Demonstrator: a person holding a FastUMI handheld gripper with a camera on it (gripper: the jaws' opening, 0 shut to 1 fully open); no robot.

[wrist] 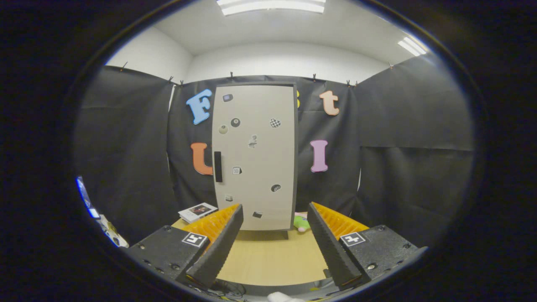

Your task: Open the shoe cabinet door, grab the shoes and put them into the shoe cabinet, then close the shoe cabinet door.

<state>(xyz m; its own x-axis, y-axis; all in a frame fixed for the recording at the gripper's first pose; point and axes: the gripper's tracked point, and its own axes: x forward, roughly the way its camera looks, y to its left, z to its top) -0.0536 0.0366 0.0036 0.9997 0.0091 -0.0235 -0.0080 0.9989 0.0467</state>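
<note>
Our gripper (275, 247) is spread wide, nothing between the fingers — bare wooden tabletop (268, 260) lies in the gap and runs clear up to the shoe cabinet (254, 157). We see the cabinet upright at the table's far edge, long axis vertical, door closed and facing us, dark handle (217, 166) vertical on its left edge. A booklet (197, 212) lies left of its base, a green-and-pink soft toy (301, 223) right. Black cloth walls stand on three sides.

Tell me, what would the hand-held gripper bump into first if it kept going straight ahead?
Probably the closed shoe cabinet door. The hand-held gripper is open, holding nothing, with bare table between its fingers and the cabinet, though the distance is hard to judge.
</note>
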